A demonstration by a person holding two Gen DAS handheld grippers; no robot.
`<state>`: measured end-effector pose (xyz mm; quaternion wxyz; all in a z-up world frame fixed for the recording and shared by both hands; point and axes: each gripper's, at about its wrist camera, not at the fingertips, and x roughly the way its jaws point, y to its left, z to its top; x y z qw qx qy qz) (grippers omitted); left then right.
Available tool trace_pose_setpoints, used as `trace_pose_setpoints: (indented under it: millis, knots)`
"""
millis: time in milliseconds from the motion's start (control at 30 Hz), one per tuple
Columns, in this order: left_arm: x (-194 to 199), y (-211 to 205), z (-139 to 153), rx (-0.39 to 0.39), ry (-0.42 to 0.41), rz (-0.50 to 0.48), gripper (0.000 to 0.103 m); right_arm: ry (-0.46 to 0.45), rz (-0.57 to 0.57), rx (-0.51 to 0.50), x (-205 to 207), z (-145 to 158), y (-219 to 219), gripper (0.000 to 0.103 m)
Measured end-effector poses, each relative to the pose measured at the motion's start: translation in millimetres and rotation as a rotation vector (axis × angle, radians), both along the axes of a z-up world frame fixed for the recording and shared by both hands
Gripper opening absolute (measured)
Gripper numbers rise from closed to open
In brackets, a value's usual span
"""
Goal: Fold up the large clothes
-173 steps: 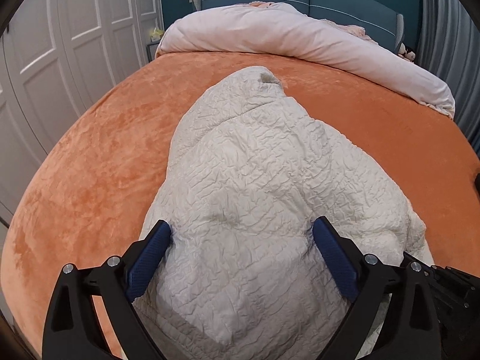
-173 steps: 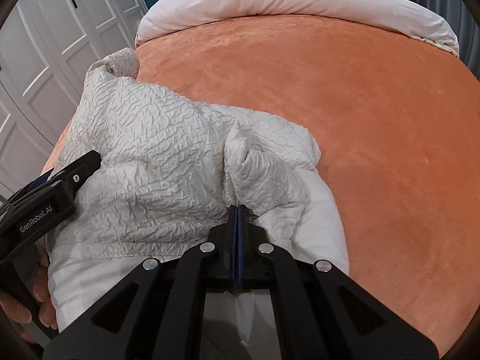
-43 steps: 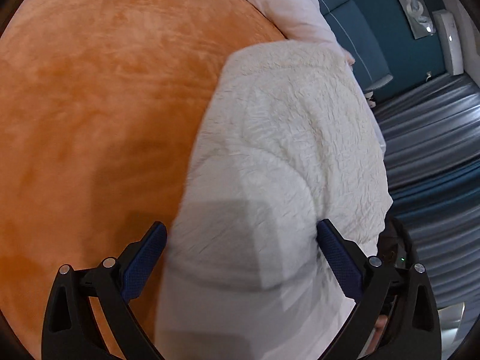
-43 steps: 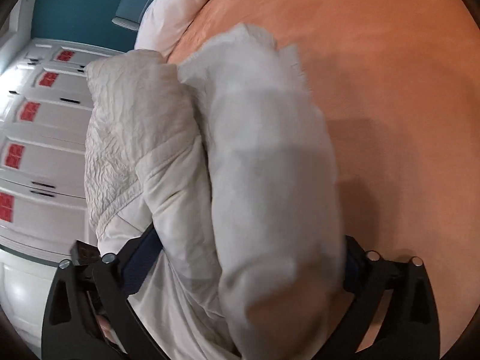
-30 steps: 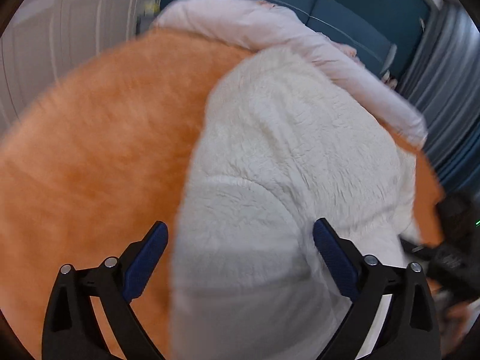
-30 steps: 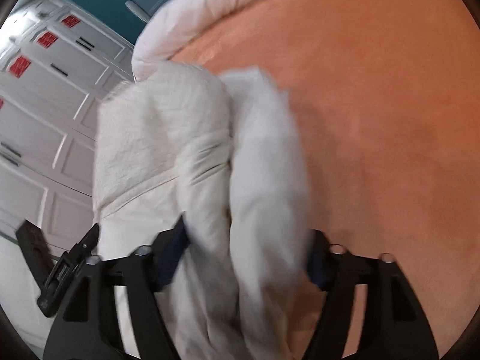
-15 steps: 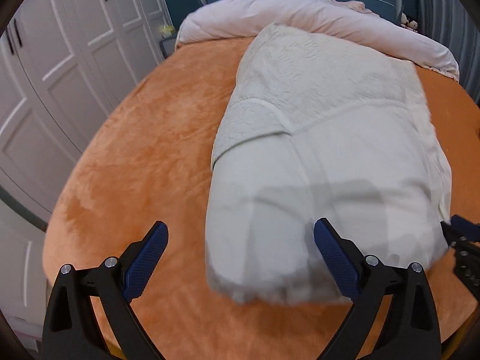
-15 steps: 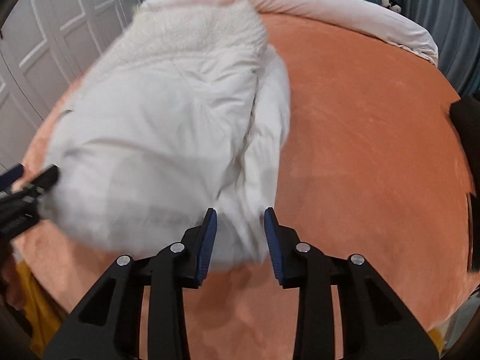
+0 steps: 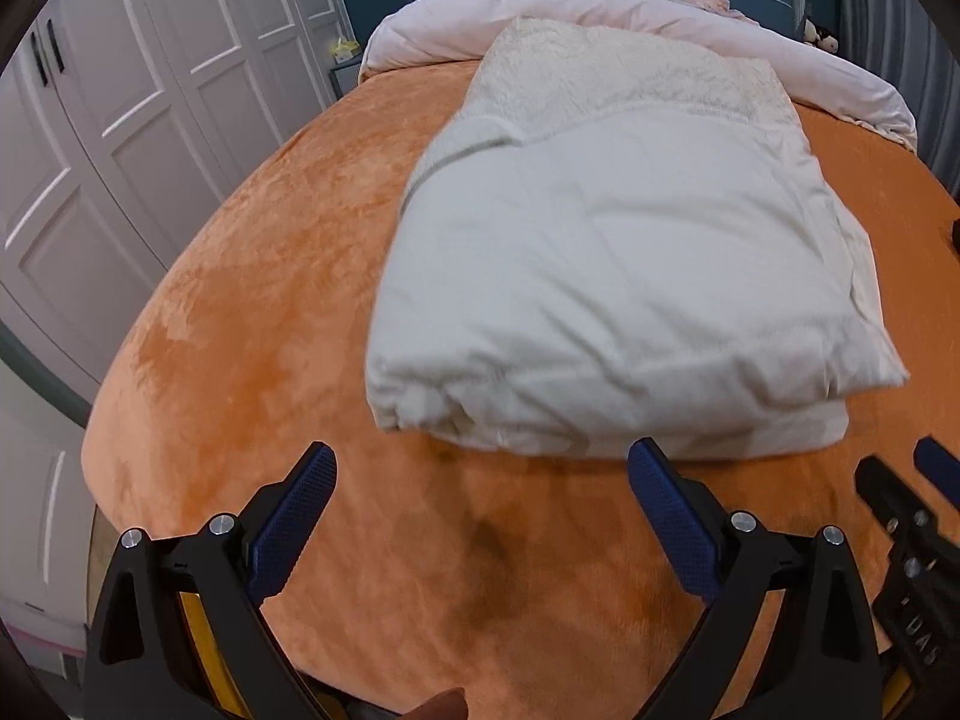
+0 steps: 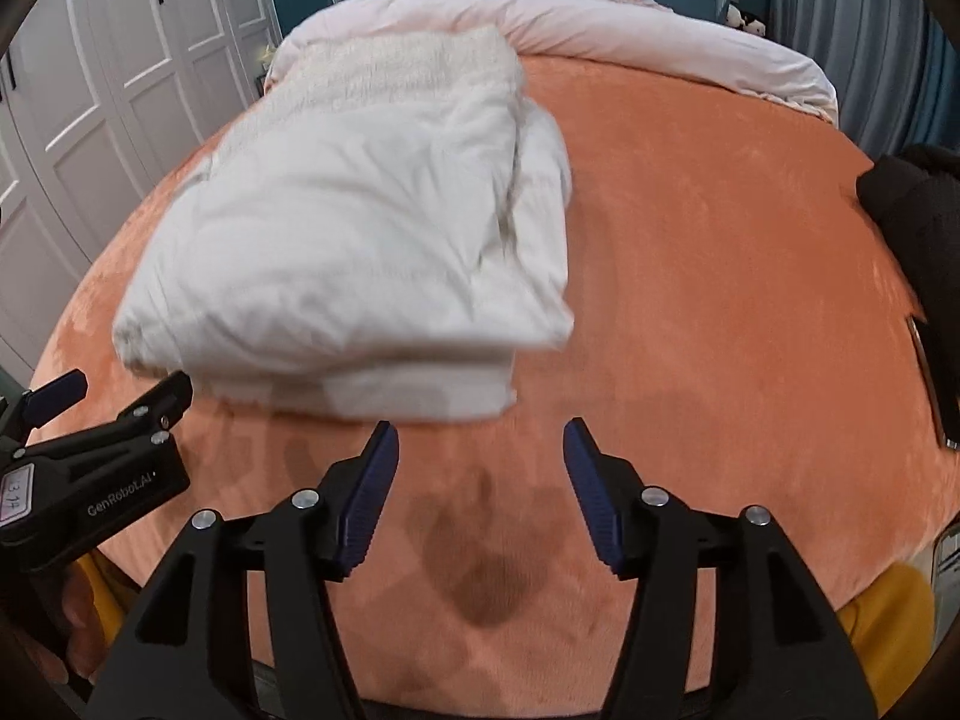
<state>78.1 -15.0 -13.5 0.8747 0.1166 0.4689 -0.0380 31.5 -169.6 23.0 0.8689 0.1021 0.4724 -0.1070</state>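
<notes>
folded white garment [image 9: 612, 276] lies flat on the orange bedspread [image 9: 252, 312], its far end by the rolled pale duvet [image 9: 630, 6]. white wardrobe doors [image 9: 138, 96] stand at left. left gripper [image 9: 480, 504] hangs just short of the garment, jaws spread wide, nothing between them. right gripper [image 10: 480, 474] beside it is opening, also empty. a dark item [image 10: 912, 210] lies at far right.

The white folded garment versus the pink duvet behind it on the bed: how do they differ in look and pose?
The white folded garment lies as a compact, squared stack in the middle of the orange bed cover; the pink duvet is a long loose roll across the head end. The garment shows a smooth top face and a crinkled far part; the duvet looks smooth throughout. Neither is touched by a gripper.
</notes>
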Motion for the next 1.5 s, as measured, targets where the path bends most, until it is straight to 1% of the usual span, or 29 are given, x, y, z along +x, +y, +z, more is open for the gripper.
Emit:
trace_pose_setpoints:
  millis: [167, 233, 333, 533, 867, 967, 1133, 1500]
  knots:
    - [-14.7, 1.1, -15.9, -0.021, 0.04, 0.012, 0.097, 0.028, -0.002, 0.014, -16.1, -11.0, 10.4, 0.056]
    - [-21.1, 0.7, -15.7, -0.025, 0.031, 0.008, 0.097, 0.024, 0.011, 0.001, -19.3, -9.8, 16.0, 0.056]
    - [-27.2, -2.8, -12.9, -0.022, 0.011, -0.002, 0.097, 0.021, 0.024, -0.01, -21.8, -7.5, 21.8, 0.059]
    - [-32.2, -5.3, -12.1, -0.02, -0.007, 0.006, 0.096, 0.022, 0.034, -0.02, -25.9, -6.4, 28.0, 0.059]
    - [-35.9, -6.6, -13.4, -0.013, -0.009, 0.004, 0.094, 0.018, 0.027, -0.027, -29.2, -4.9, 29.9, 0.059]
    - [-37.6, -7.2, -14.0, -0.001, -0.016, 0.006, 0.093, 0.021, 0.027, -0.027, -29.2, -4.8, 30.6, 0.059]
    - [-39.9, -7.0, -13.9, -0.01, -0.013, 0.019, 0.093, 0.015, 0.025, -0.032, -30.5, -4.0, 32.0, 0.059]
    - [-44.7, -7.7, -11.5, -0.002, -0.027, 0.025, 0.093, 0.007, 0.021, -0.036, -33.1, -3.1, 31.6, 0.059]
